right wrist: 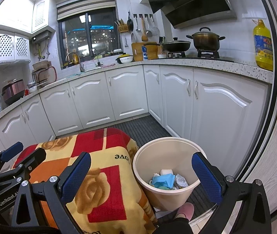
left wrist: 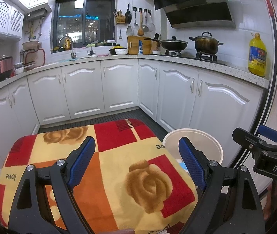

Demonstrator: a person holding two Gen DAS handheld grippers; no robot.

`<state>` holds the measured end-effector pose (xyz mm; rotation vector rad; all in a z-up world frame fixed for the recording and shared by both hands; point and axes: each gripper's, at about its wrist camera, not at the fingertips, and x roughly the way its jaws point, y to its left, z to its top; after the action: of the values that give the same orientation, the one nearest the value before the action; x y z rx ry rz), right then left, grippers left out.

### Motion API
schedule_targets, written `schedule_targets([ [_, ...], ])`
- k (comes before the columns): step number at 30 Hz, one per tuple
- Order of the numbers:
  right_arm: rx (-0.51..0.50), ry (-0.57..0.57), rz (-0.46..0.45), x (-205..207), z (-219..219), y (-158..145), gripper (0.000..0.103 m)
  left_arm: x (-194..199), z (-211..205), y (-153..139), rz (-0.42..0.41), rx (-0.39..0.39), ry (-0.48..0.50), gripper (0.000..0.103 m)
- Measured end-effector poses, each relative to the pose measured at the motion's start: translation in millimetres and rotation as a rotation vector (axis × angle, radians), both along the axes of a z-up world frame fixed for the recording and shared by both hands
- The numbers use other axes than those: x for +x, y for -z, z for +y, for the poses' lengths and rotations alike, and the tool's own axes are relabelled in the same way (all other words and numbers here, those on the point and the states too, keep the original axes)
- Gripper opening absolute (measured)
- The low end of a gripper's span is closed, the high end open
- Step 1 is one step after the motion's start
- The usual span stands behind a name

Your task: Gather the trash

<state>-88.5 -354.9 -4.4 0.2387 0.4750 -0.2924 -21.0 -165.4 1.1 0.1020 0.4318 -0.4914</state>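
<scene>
both grippers hang spread and empty above the scene: left gripper [left wrist: 136, 161] has its blue pads wide apart over the blanket-covered table [left wrist: 107, 167], nothing between them; right gripper [right wrist: 141, 172] is just as wide, pads framing the bin [right wrist: 158, 192] with nothing held. in the left wrist view the right gripper sits at 3 o'clock, in the right wrist view the left gripper shows at 9 o'clock, so the two are side by side. bin stands on the dark floor mat [right wrist: 146, 128] just beside the table's right edge, at 5 o'clock in the right view, upright, mouth up. trash [right wrist: 167, 180] already lies at its bottom: crumpled blue wrapper, white wad, a printed wrapper. blanket top shows no loose trash in either view, though the near edge is hidden by the gripper bodies. judged: collection looks nearly or fully finished. to do this step well, scan the table and floor for any leftover piece before moving on; if one turns up, come straight down on it, pinch mid-body, carry it over the rim and release well inside. pink slipper [right wrist: 185, 210] is right at the bin's base, so a bump could tip it.
</scene>
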Motion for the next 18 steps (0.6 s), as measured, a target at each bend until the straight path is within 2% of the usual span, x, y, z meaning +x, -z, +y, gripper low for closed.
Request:
schedule_targets([
  [18,0.006,-0.003,0.021,3.3,1.8,6.9,0.103,10.6,0.7,9.6,0.04,0.008,0.008,0.087],
])
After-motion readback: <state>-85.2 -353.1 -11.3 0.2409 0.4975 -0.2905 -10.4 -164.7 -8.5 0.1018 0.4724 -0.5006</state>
